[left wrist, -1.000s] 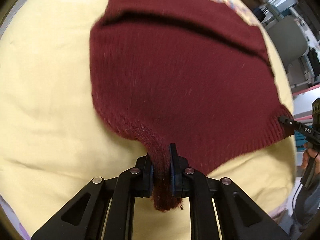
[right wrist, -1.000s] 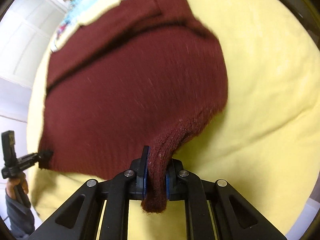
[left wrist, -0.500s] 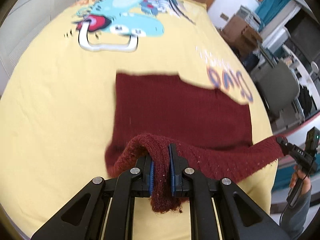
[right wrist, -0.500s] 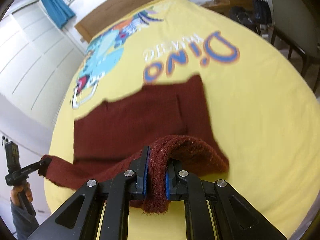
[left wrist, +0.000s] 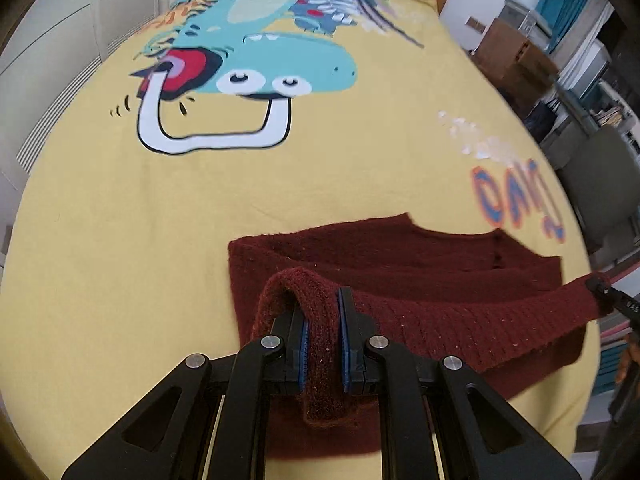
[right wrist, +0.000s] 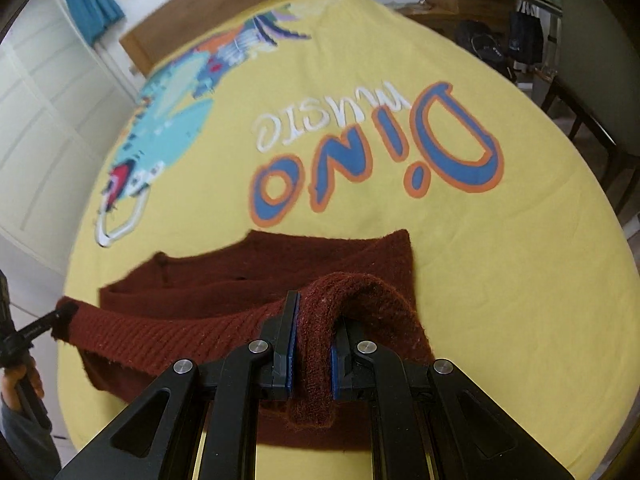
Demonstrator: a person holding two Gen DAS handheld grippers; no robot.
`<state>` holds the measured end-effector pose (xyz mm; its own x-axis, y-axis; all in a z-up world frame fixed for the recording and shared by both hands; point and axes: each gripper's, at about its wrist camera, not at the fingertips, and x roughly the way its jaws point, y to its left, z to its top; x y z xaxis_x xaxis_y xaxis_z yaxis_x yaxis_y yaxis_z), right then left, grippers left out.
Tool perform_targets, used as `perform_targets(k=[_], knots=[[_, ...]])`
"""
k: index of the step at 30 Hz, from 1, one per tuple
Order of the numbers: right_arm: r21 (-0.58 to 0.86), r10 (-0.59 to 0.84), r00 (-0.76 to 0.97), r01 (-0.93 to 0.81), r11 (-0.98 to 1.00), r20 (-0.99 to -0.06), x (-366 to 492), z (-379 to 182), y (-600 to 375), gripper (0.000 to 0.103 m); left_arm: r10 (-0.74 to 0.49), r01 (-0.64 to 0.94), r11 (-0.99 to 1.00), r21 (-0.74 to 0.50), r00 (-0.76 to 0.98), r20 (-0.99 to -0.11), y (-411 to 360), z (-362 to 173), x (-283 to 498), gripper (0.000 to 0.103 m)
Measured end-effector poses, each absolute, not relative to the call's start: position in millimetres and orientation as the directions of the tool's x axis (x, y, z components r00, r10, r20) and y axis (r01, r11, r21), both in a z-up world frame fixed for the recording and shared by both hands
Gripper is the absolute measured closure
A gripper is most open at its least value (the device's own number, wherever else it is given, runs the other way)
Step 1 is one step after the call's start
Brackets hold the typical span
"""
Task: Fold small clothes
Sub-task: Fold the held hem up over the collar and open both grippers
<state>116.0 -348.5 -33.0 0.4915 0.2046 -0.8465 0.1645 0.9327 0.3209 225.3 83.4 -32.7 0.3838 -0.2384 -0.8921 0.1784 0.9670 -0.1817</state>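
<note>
A dark red knitted sweater [left wrist: 420,256] lies on the yellow bedspread [left wrist: 200,208]. Its near ribbed hem [left wrist: 480,320] is lifted and stretched between both grippers, above the rest of the garment. My left gripper [left wrist: 322,312] is shut on the hem's left corner. My right gripper [right wrist: 314,316] is shut on the hem's right corner; the sweater also shows in the right wrist view [right wrist: 280,268]. Each gripper's tip shows in the other's view, the right one [left wrist: 604,292] and the left one [right wrist: 56,318], both pinching the hem.
The bedspread carries a blue dinosaur print [left wrist: 256,60] and "Dino music" lettering [right wrist: 372,152]. A wooden headboard [right wrist: 240,0] is at the far end. White cupboards [right wrist: 36,120] stand on one side, a chair [right wrist: 596,64] and boxes on the other.
Both grippers have lifted the hem and carried it forward over the sweater, toward the neckline. The views tilted up from the fabric to show the whole bed.
</note>
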Motion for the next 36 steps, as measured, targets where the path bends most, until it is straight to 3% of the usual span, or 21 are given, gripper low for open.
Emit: perform_targets(k=[8,12,14,15,16,17,18,19,21,24,25,36], knots=[[0.264,0.165,0.393,0.211,0.941,-0.904,145.7,-88.6,-342.4,0.09,-0.105,0.167,0.985,-0.04,0.4,-0.91,71.7,-82.1,233.0,0.089],[0.233,0.136,0.39,0.213,0.949,-0.911,146.7,-94.9,-339.3,0.084,-0.062,0.16,0.987,0.003,0.403,-0.913,70.1,-86.8,230.6,0.085],[0.23,0.127,0.402,0.219,0.948,-0.907,145.0,-93.0,-339.3,0.081,-0.065,0.161,0.987,0.002,0.41,-0.91,69.2,-83.4,227.9,0.076],[0.236,0.132,0.411,0.214,0.948,-0.902,144.0,-91.6,-339.5,0.078,-0.071,0.167,0.986,-0.001,0.413,-0.908,68.0,-80.9,226.0,0.061],[0.238,0.132,0.416,0.215,0.947,-0.9,142.6,-90.0,-339.6,0.068,-0.077,0.171,0.985,-0.006,0.415,-0.906,66.2,-77.6,224.1,0.042],[0.243,0.132,0.423,0.219,0.945,-0.896,141.1,-88.0,-340.0,0.061,-0.072,0.173,0.985,0.003,0.425,-0.902,63.2,-73.3,221.8,0.031],[0.249,0.136,0.43,0.219,0.943,-0.893,140.0,-85.9,-339.9,0.043,-0.052,0.171,0.985,0.028,0.443,-0.895,60.4,-68.9,219.3,0.011],[0.256,0.138,0.444,0.217,0.942,-0.885,137.8,-82.3,-339.6,0.03,-0.041,0.174,0.984,0.046,0.466,-0.884,57.9,-64.3,216.7,0.008],[0.249,0.127,0.467,0.211,0.945,-0.875,133.9,-74.0,-336.6,0.021,-0.051,0.18,0.983,0.044,0.492,-0.869,54.9,-54.3,212.2,0.008],[0.23,0.108,0.506,0.185,0.955,-0.855,126.5,-59.7,-327.0,0.018,-0.092,0.182,0.983,0.002,0.503,-0.859,52.0,-43.7,205.8,0.006],[0.22,0.102,0.517,0.172,0.96,-0.85,123.4,-54.9,-321.2,0.016,-0.109,0.185,0.983,-0.015,0.512,-0.852,50.0,-40.3,202.3,0.001],[0.1,0.091,0.559,-0.015,0.995,-0.824,82.9,-65.9,-229.4,0.016,-0.182,0.28,0.959,-0.041,0.5,-0.847,10.1,-65.7,163.5,0.001]])
